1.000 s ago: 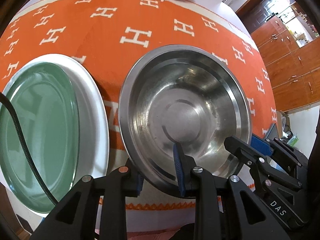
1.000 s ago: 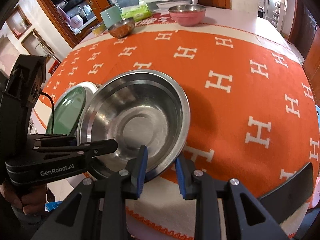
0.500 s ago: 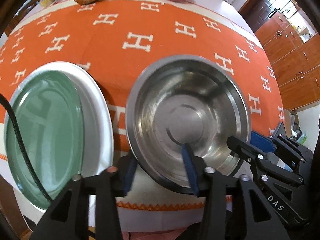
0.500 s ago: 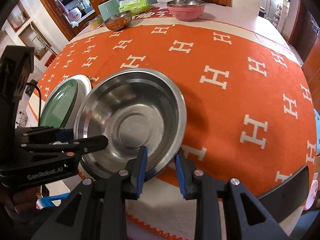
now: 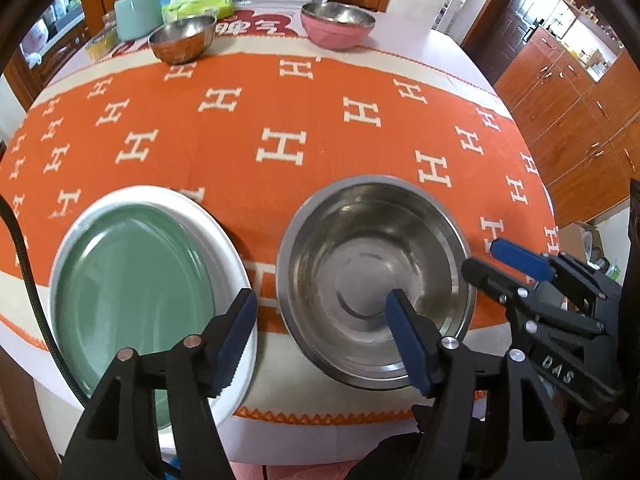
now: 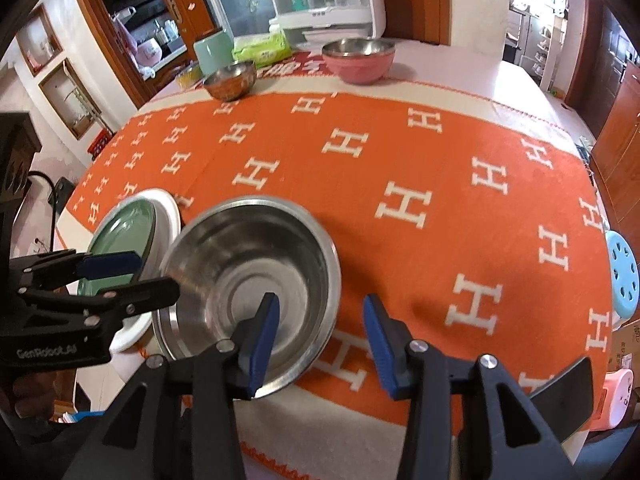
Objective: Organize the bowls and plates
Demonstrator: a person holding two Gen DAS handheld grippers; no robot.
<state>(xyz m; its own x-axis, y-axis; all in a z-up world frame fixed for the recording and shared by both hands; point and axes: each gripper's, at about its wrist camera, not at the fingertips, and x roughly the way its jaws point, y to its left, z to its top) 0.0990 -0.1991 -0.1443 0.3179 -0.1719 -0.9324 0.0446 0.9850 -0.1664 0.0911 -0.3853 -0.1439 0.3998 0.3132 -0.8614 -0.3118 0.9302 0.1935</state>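
Note:
A large steel bowl (image 5: 374, 276) (image 6: 252, 276) sits on the orange cloth near the table's front edge. Left of it a green plate (image 5: 128, 284) (image 6: 120, 236) lies on a white plate (image 5: 224, 240) (image 6: 166, 210). My left gripper (image 5: 324, 340) is open, one finger over the white plate's rim and the other over the bowl's near side. My right gripper (image 6: 322, 340) is open, its left finger over the bowl's near rim, its right finger over the cloth. Neither holds anything.
At the table's far side stand a small steel bowl (image 5: 182, 38) (image 6: 230, 79), a pink bowl (image 5: 338, 24) (image 6: 359, 60), a green cup (image 5: 138, 10) and a green packet (image 6: 262, 47). Wooden cabinets (image 5: 568, 92) stand at the right. A blue stool (image 6: 622, 272) stands beside the table.
Both grippers have opened and let go of the steel bowl's rim. They have drawn back and up, and the bowl now rests on the cloth.

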